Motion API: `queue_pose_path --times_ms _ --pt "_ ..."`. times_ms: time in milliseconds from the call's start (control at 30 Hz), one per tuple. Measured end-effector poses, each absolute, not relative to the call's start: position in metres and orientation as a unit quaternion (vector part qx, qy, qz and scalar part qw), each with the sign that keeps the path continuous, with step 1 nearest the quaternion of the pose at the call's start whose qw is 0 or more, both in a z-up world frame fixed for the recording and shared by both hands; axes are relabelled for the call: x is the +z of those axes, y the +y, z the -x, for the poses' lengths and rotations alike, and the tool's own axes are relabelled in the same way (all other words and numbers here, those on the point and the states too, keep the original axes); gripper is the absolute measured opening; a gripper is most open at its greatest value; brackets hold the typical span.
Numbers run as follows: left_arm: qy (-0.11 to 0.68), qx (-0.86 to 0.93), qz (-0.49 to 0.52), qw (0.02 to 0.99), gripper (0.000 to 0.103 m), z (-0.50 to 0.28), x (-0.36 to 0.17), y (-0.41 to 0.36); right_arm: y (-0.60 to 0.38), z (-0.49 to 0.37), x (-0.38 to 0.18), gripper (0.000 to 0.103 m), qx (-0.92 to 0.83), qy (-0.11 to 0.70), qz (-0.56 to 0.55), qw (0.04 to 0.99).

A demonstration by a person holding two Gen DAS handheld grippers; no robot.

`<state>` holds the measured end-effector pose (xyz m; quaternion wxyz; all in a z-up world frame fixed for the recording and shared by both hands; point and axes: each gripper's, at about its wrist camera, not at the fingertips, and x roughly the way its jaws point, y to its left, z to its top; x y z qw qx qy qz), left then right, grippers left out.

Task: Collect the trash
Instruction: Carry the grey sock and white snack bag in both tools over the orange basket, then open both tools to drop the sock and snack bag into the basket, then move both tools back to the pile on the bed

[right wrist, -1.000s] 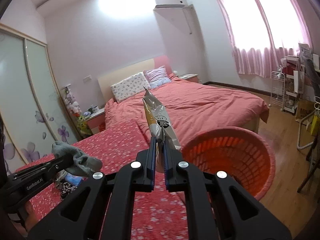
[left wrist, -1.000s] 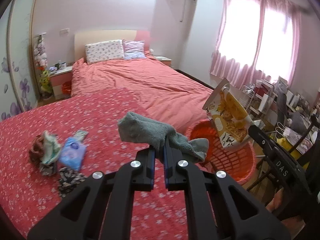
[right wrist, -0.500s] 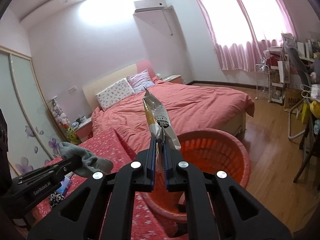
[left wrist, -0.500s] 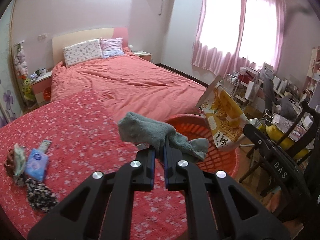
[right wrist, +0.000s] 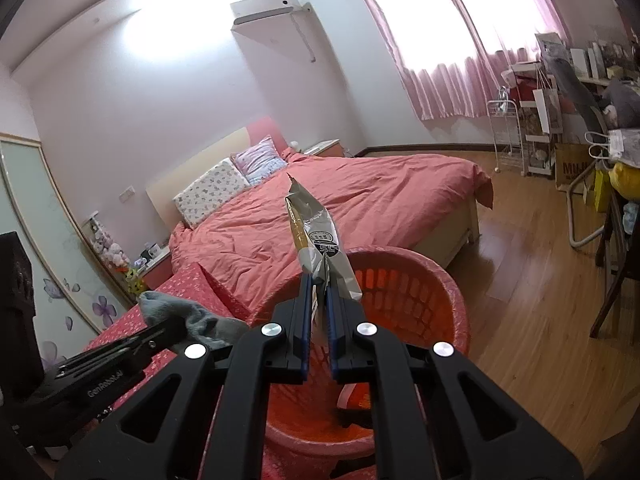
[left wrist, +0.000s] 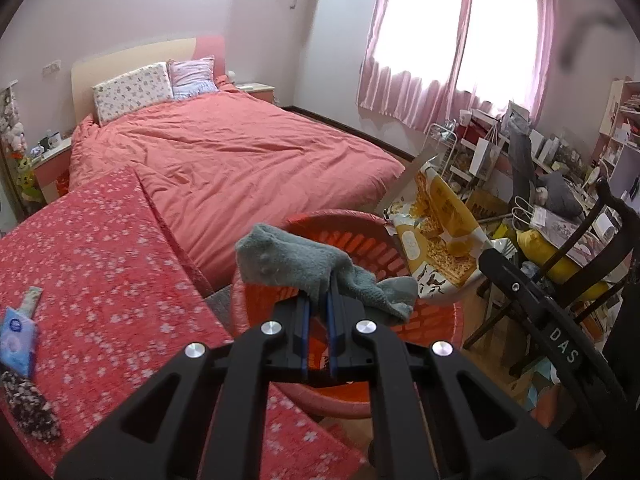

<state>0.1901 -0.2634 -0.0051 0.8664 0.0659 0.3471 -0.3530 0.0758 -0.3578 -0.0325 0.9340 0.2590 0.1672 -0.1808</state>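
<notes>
My left gripper is shut on a grey sock and holds it above the orange laundry basket. My right gripper is shut on a yellow and silver snack bag, held upright over the same basket. In the left wrist view the snack bag hangs at the basket's right rim. In the right wrist view the sock and left gripper sit at lower left.
A blue tissue pack and a dark patterned cloth lie on the red flowered blanket. A pink bed lies beyond. A dark chair and cluttered shelves stand at right. Wooden floor surrounds the basket.
Both grippers have moved toward the basket with their loads, so they are now over its opening. The blanket items have slid to the left edge of the left view.
</notes>
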Motion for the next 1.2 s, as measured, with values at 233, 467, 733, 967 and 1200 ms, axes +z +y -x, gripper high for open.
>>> queue_pose_path --times_ms 233,467,733,967,1200 --pt "0.368 -0.35 -0.07 0.859 0.011 -0.204 -0.027 -0.282 -0.37 -0.083 -0.044 0.01 -0.178 0.181 -0.275 0.927" --pt "0.384 -0.335 -0.071 0.857 0.032 -0.214 -0.041 -0.282 -0.375 -0.088 -0.057 0.018 -0.164 0.208 -0.293 0.919" --pt "0.383 -0.297 -0.068 0.872 0.046 -0.221 -0.043 -0.245 -0.367 -0.084 -0.05 0.049 -0.176 0.211 -0.28 0.92" --pt "0.375 -0.253 -0.067 0.89 0.057 -0.214 -0.033 -0.194 -0.346 -0.087 -0.038 0.054 -0.181 0.212 -0.239 0.93" --pt "0.376 -0.195 -0.03 0.905 0.061 -0.212 -0.024 -0.121 -0.312 -0.097 -0.027 0.054 -0.157 0.222 -0.196 0.942"
